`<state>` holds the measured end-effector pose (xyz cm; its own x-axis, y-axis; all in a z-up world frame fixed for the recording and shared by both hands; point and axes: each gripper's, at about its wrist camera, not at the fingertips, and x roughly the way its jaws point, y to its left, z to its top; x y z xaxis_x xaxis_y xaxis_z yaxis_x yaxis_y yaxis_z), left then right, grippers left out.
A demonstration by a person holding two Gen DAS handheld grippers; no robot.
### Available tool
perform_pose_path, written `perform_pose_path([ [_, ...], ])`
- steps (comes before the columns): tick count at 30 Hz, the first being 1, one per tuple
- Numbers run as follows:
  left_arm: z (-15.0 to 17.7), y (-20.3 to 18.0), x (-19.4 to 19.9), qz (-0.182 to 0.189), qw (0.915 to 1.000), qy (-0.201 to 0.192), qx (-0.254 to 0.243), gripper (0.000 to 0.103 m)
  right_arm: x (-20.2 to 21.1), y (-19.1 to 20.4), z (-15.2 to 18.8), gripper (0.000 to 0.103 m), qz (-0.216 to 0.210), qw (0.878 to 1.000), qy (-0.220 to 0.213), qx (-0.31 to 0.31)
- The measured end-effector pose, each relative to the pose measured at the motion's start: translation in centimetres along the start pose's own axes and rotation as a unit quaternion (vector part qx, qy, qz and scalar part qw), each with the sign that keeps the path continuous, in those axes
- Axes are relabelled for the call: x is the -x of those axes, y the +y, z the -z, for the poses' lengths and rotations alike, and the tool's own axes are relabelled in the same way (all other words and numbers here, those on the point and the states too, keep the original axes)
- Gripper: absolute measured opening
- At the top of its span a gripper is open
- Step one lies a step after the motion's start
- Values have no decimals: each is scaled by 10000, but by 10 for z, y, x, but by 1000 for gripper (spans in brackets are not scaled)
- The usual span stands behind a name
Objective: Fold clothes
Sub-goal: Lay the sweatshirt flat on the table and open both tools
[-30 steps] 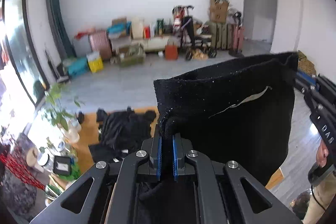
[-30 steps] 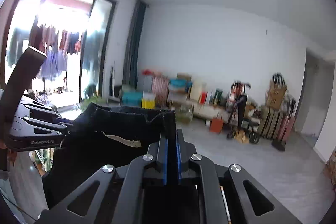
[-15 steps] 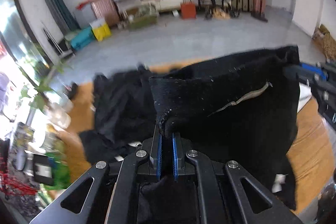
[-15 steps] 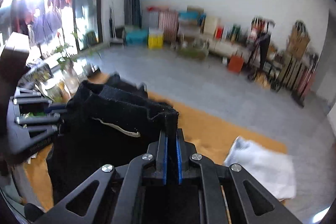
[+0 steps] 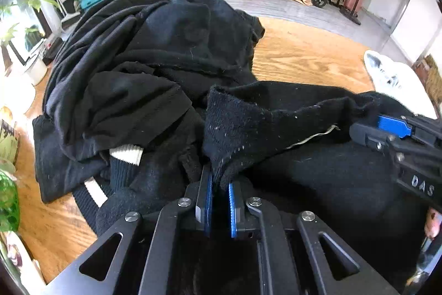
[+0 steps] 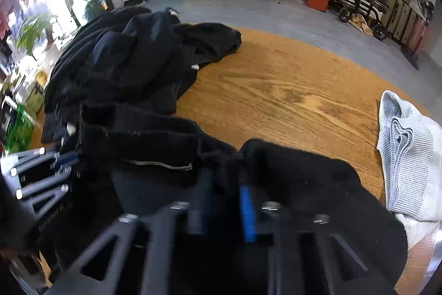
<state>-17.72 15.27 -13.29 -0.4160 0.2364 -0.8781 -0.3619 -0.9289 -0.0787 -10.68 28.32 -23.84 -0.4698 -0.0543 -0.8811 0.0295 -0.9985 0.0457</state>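
In your left wrist view, your left gripper (image 5: 219, 190) pinches a corner of the black knit (image 5: 276, 123) between its blue pads (image 5: 231, 208), with only a narrow gap around the cloth. The knit stretches rightward across the wooden table (image 5: 304, 57) to your right gripper (image 5: 386, 129), which meets the other end of the hem; a thin pale label (image 5: 312, 138) hangs along that hem. Behind and to the left lies a heap of black clothes (image 5: 143, 60), touching the knit. A white garment (image 5: 392, 79) lies at the far right of the table. In your right wrist view, the right gripper (image 6: 223, 184) is blurred, its fingers stand a little apart with a bunch of the knit (image 6: 304, 179) between them, and you cannot tell whether they grip it. The knit rests low over the table (image 6: 276, 90), its hem running left to the left gripper (image 6: 41, 170). The heap (image 6: 124, 60) sits behind on the left, and a folded light grey garment (image 6: 406, 154) lies on the right, just beside the knit.
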Motion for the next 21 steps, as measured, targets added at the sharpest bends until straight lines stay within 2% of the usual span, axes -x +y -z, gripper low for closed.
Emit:
perform_pose_path([
  [2,-4,5,26,92,9995,-201,235,17,20,-5,0,56,-24,9997,-237,19],
  [3,-6,8,47,113,9986,-353,379,32,31,-7,-2,58,-50,9993,-375,-3],
  [4,-10,9,70,126,9976,-492,466,54,46,-11,-3,58,-176,9985,-511,-39],
  [6,-11,10,114,99,9951,-767,611,81,90,-20,-5,57,-604,9950,-784,-106],
  [7,-8,12,134,52,9936,-905,678,81,112,-23,-2,57,-707,9930,-937,-92],
  [8,1,12,153,10,9939,-844,706,81,134,-25,2,57,-797,9908,-1091,-72],
  [9,10,13,161,-10,9952,-704,680,81,159,-25,7,57,-844,9885,-1258,-2],
  [11,37,13,167,-118,9974,-285,659,81,184,-22,33,61,-844,9877,-1309,163],
  [13,72,11,164,-12,9974,-41,714,81,207,-20,60,62,-840,9868,-1346,327],
  [17,139,1,147,328,9965,367,681,80,189,-16,139,61,-810,9903,-929,641],
  [21,185,-19,124,206,9972,661,290,80,142,-20,215,60,-919,9934,-214,658],
])
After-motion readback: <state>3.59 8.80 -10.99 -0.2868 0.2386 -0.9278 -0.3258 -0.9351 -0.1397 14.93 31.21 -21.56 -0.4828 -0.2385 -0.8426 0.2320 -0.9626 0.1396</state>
